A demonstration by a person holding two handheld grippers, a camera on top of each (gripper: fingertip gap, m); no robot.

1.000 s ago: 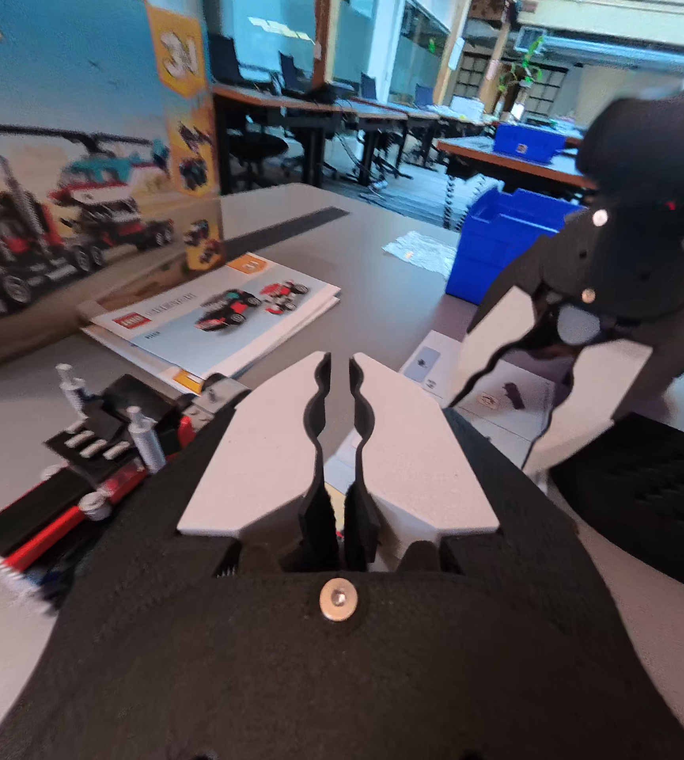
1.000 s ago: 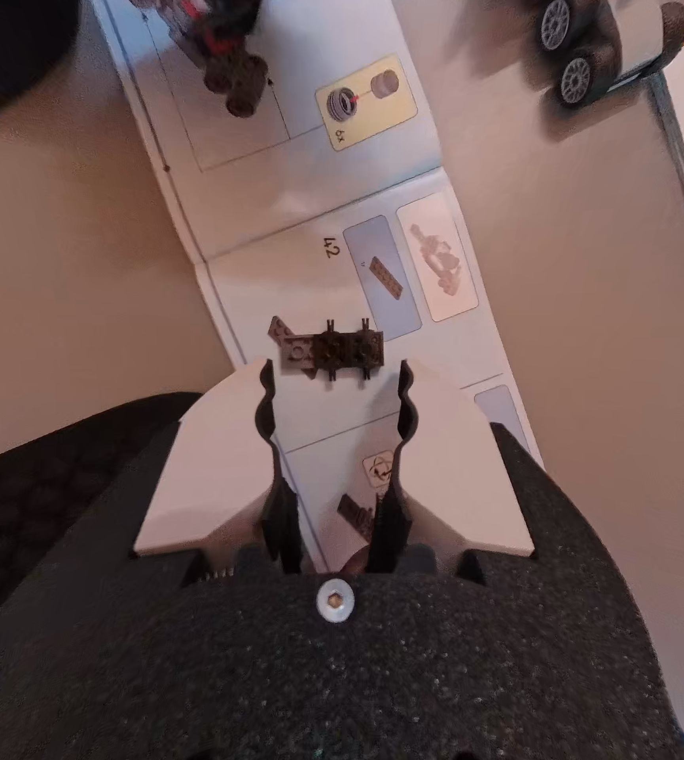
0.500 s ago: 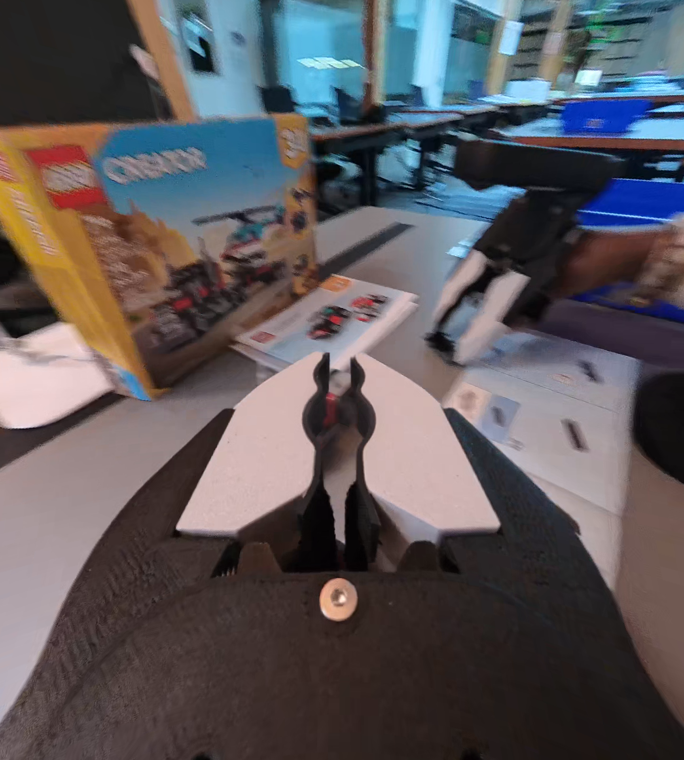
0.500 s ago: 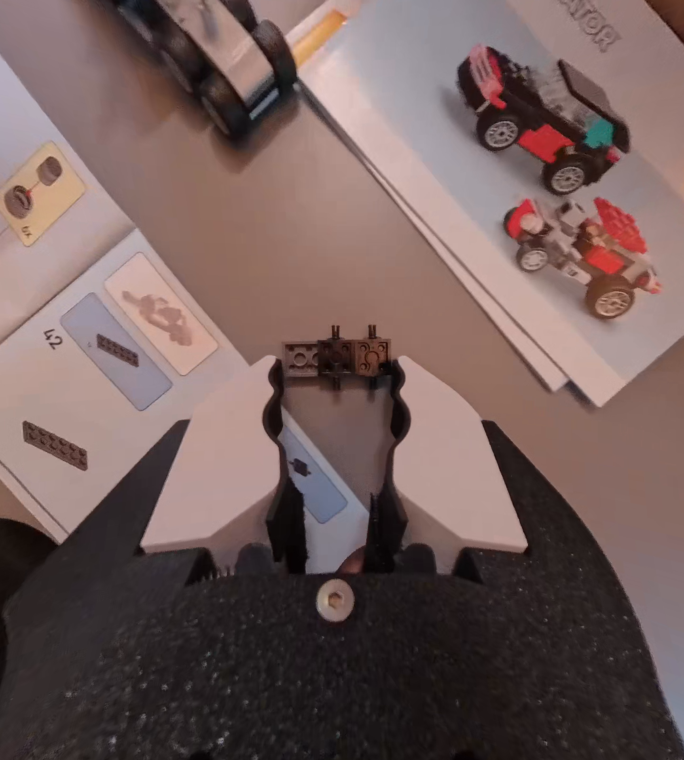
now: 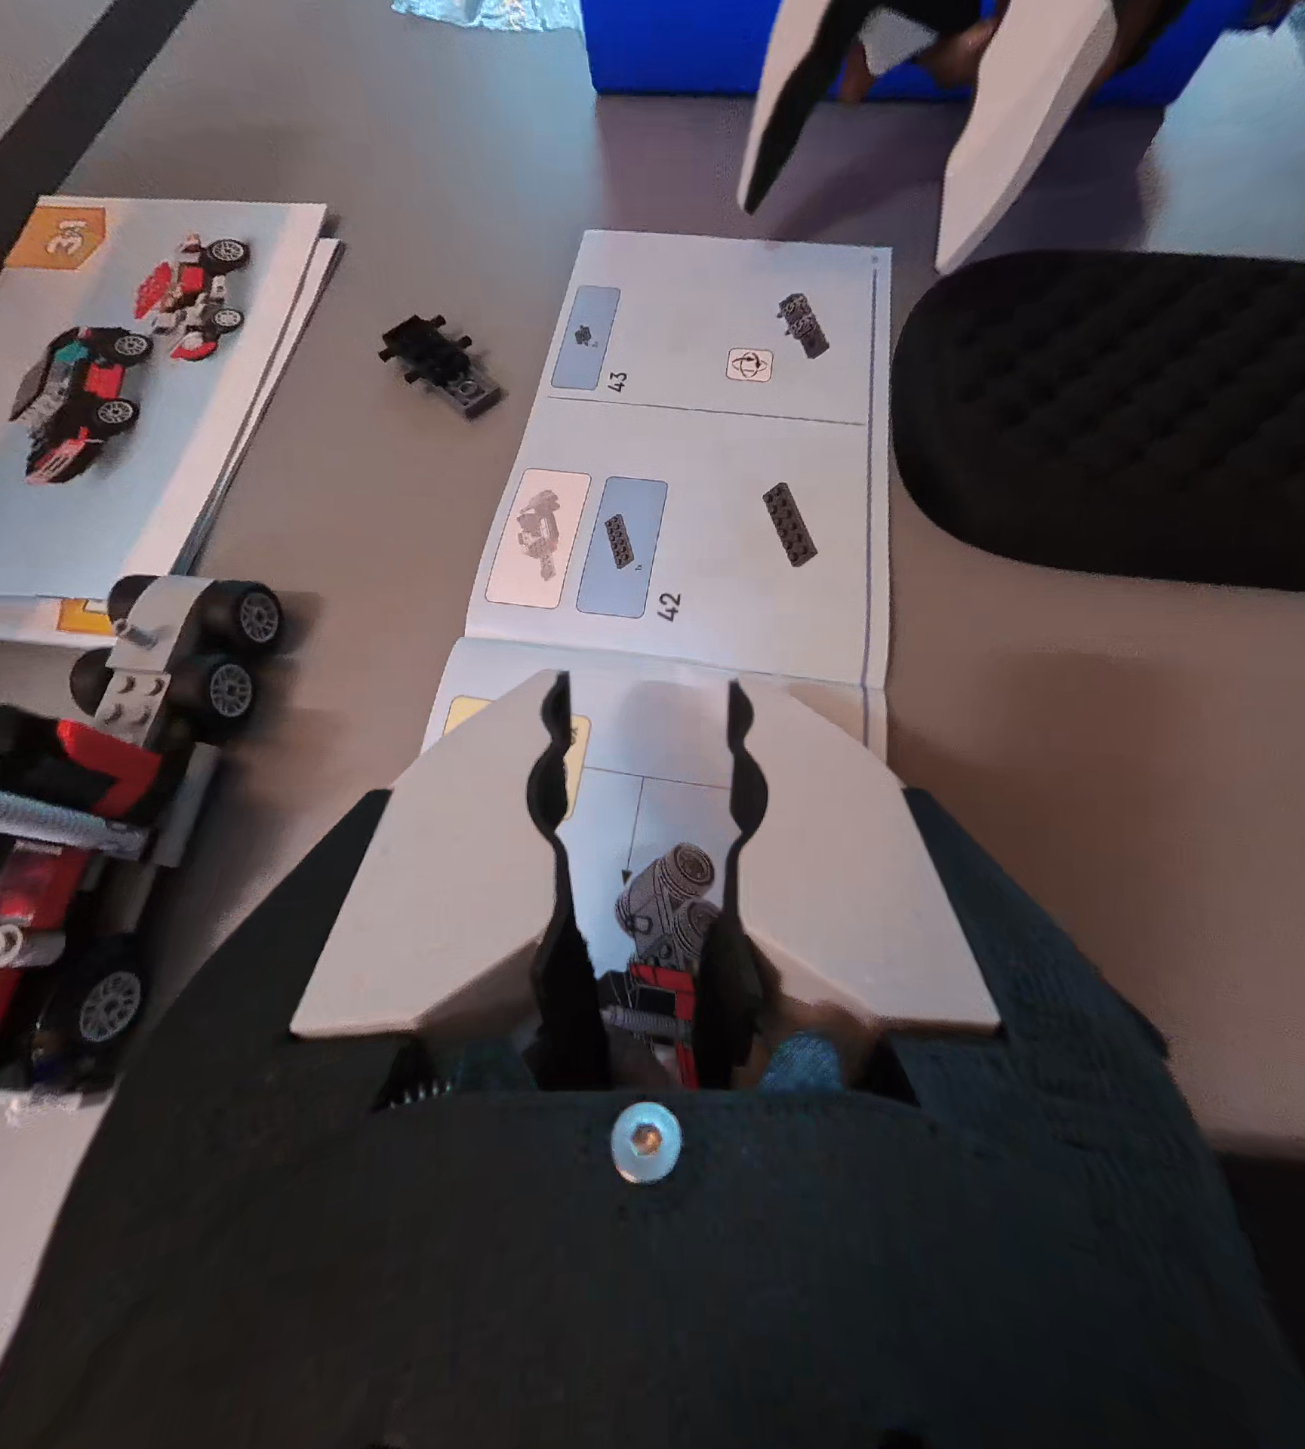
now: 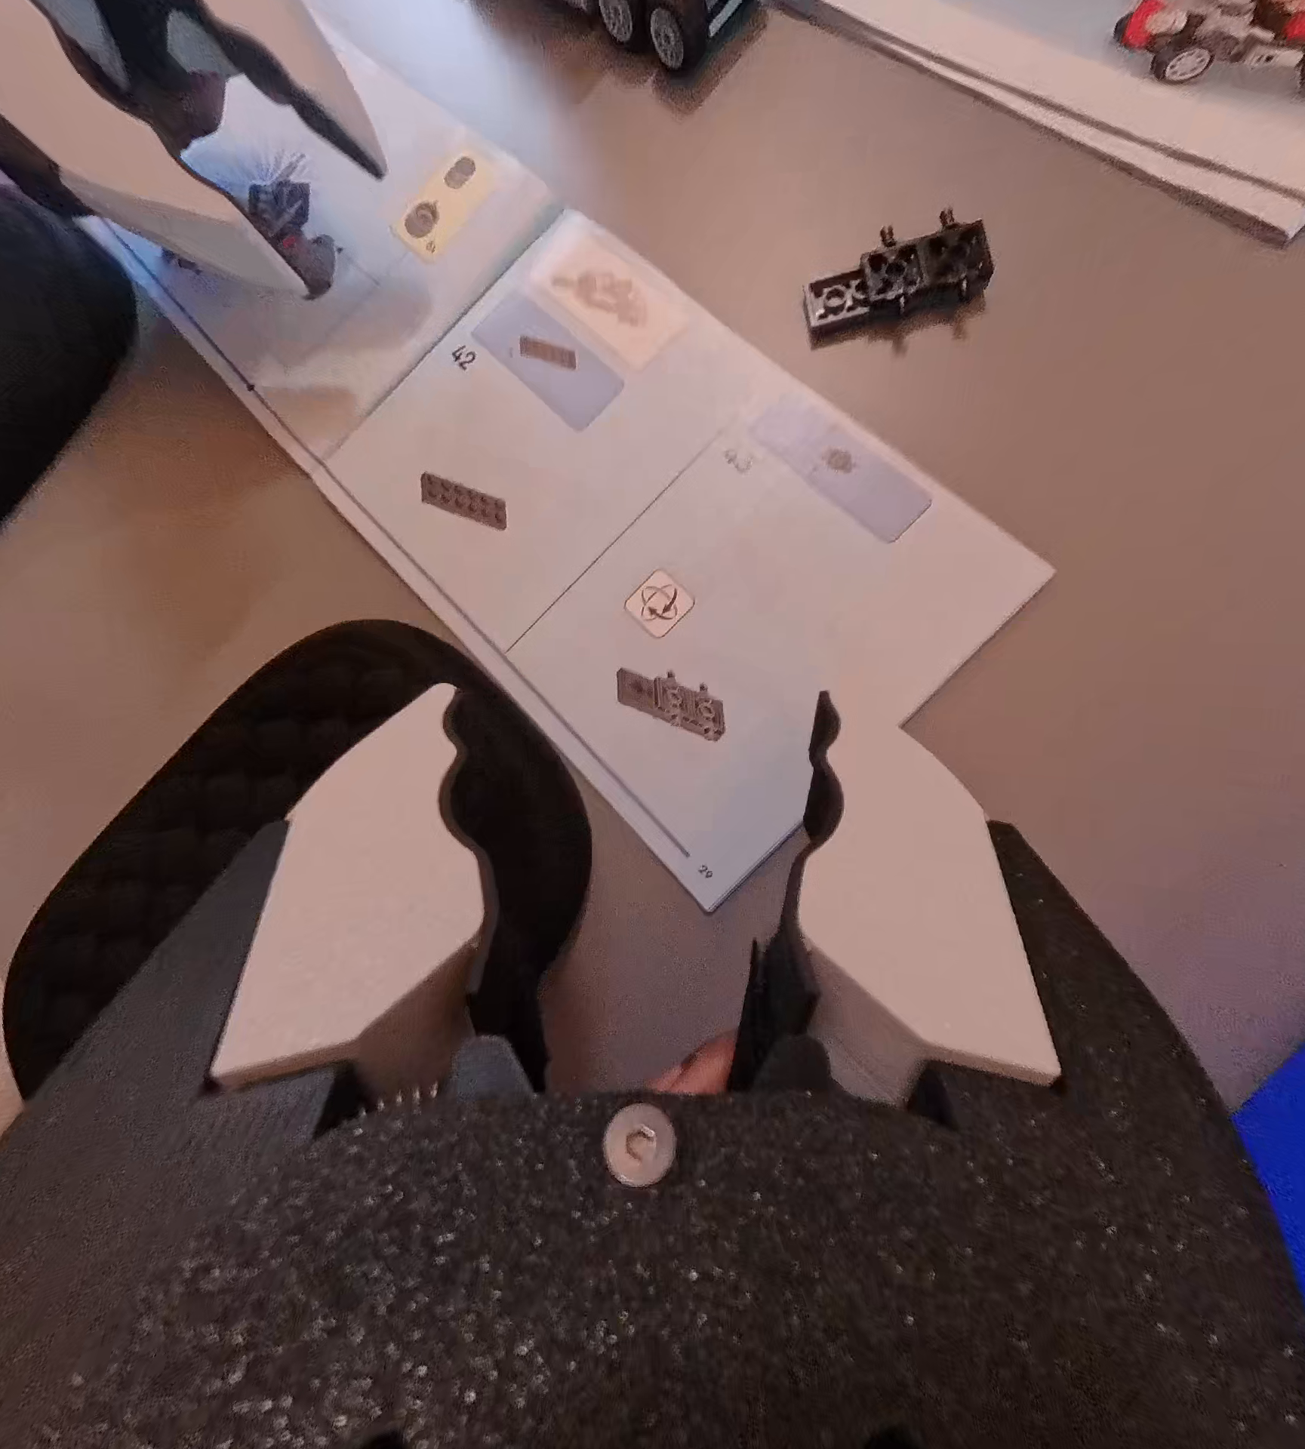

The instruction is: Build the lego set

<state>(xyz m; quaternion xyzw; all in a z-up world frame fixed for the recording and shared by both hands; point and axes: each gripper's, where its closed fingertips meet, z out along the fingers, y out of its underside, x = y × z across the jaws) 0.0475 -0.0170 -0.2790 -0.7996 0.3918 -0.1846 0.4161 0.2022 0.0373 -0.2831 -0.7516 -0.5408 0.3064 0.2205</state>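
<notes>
Left gripper (image 5: pixel 643 690): jaws spread with nothing between them, poised over the near fold of the open instruction booklet (image 5: pixel 719 439); its pale, wavy-edged fingers (image 5: pixel 476 847) are set in a black grainy body.
Right gripper (image 6: pixel 633 709): jaws spread wide and empty, tips above the booklet's corner and the edge of the black pad (image 6: pixel 163 800).
Small black assembly (image 5: pixel 439 365): a short stack of dark bricks with side pins on a grey plate, lying alone on the table (image 5: pixel 398 141) between the closed manuals (image 5: pixel 108 376) and the open booklet, touching neither; in the right wrist view (image 6: pixel 900 274) it lies beyond the booklet's far edge, apart from both grippers.
Partly built truck (image 5: pixel 69 823): black, red and grey, with rubber tyres and a ribbed grey rod, at the table's left, its front wheels just beside the manuals' near edge.
Black pad: rounded, dimpled foam, right of the booklet, close to its edge.
Blue bin (image 5: pixel 672 47): smooth plastic, at the far edge, behind the right gripper's fingers in the left wrist view.
Crumpled clear bag (image 5: pixel 484 8): at the top edge, beside the bin.
Table: matt grey-brown, flat.
Open room: bare table all around the small assembly; more lies right of the booklet's near half, below the pad.
Obstructions: the booklet's lower page is partly hidden by the left gripper.
</notes>
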